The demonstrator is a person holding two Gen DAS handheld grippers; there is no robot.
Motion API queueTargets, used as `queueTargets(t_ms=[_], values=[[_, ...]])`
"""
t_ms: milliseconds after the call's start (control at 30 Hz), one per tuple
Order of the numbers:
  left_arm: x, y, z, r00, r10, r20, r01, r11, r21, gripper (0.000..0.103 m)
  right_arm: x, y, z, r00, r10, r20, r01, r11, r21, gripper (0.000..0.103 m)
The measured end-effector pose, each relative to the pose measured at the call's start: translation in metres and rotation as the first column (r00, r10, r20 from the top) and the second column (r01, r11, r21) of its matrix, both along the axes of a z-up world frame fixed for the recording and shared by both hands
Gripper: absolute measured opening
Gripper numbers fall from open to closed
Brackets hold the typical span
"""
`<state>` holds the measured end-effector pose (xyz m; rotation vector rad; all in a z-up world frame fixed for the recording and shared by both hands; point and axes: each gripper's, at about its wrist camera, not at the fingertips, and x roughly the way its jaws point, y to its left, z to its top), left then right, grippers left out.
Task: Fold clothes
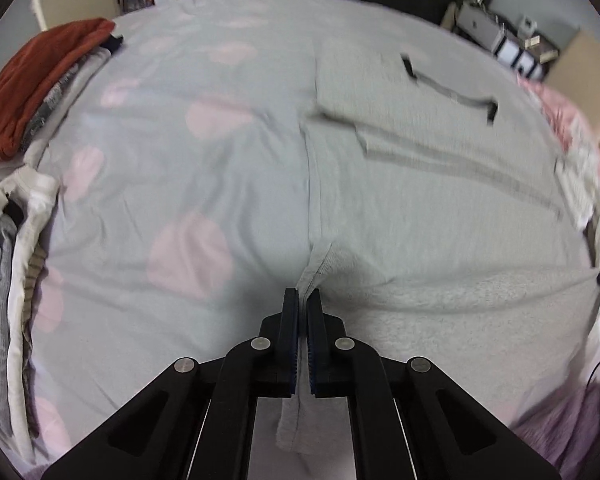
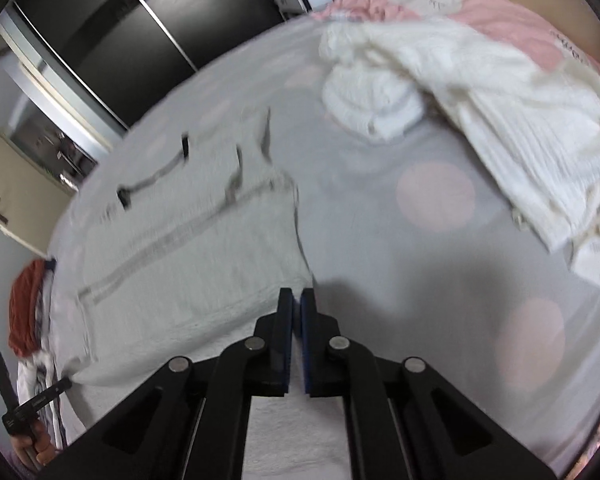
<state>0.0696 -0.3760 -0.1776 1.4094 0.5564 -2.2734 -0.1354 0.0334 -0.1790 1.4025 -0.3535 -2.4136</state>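
A light grey garment with a dark drawstring lies spread on the bed. My left gripper is shut on its near left edge, and a fold of grey cloth hangs down between the fingers. In the right wrist view the same garment lies to the left. My right gripper is shut on its near right corner, with cloth running under the fingers. The left gripper shows at the far left of that view.
The bed has a grey sheet with pink dots. A stack of folded clothes topped by a rust-red piece lies at the left. A heap of white and pink laundry lies at the right. Dark wardrobe doors stand beyond the bed.
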Motion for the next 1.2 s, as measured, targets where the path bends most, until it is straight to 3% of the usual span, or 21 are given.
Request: queueTargets(t_ms=[100,200,333,500,600,667,833,1033,1133,1200], values=[[-0.015,-0.020,0.007,0.998,0.021,-0.061,-0.023,0.999,-0.032,0.004,-0.009,-0.009,0.012,0.996,0.023,-0.085,-0.020,0.999,0.036,0.004],[-0.035,-0.029,-0.002,0.998,0.029,-0.060,-0.031,0.998,-0.047,0.004,-0.017,-0.022,0.008,0.991,0.054,-0.123,-0.042,0.995,0.094,0.004],[-0.043,-0.029,-0.025,0.999,0.040,0.014,-0.039,0.994,-0.101,0.008,-0.034,-0.026,-0.012,0.997,0.054,-0.059,-0.047,0.992,0.117,0.004],[-0.060,-0.032,-0.051,0.996,0.046,0.077,-0.037,0.993,-0.109,0.012,-0.052,-0.031,-0.041,0.998,0.047,0.030,-0.050,0.992,0.114,0.006],[-0.063,-0.033,-0.053,0.996,0.052,0.068,-0.044,0.992,-0.115,0.017,-0.058,-0.030,-0.049,0.998,0.035,0.057,-0.040,0.995,0.086,0.011],[-0.061,-0.036,-0.050,0.997,0.065,0.053,-0.059,0.992,-0.112,0.023,-0.060,-0.024,-0.051,0.998,0.014,0.065,-0.018,0.998,0.058,0.020],[-0.043,-0.048,-0.036,0.989,0.146,-0.003,-0.146,0.987,-0.068,0.033,-0.060,0.004,-0.051,0.991,-0.080,0.107,0.090,0.992,-0.085,0.034],[-0.030,-0.036,-0.018,0.990,0.134,-0.036,-0.137,0.986,-0.091,0.033,-0.050,0.036,-0.043,0.971,-0.205,0.121,0.223,0.960,-0.168,0.035],[-0.023,-0.034,-0.009,0.990,0.133,-0.051,-0.137,0.987,-0.085,0.033,-0.044,0.038,-0.045,0.971,-0.195,0.141,0.219,0.958,-0.184,0.035],[-0.018,-0.032,-0.005,0.989,0.135,-0.059,-0.139,0.987,-0.082,0.039,-0.040,0.032,-0.042,0.977,-0.168,0.133,0.190,0.967,-0.172,0.035]])
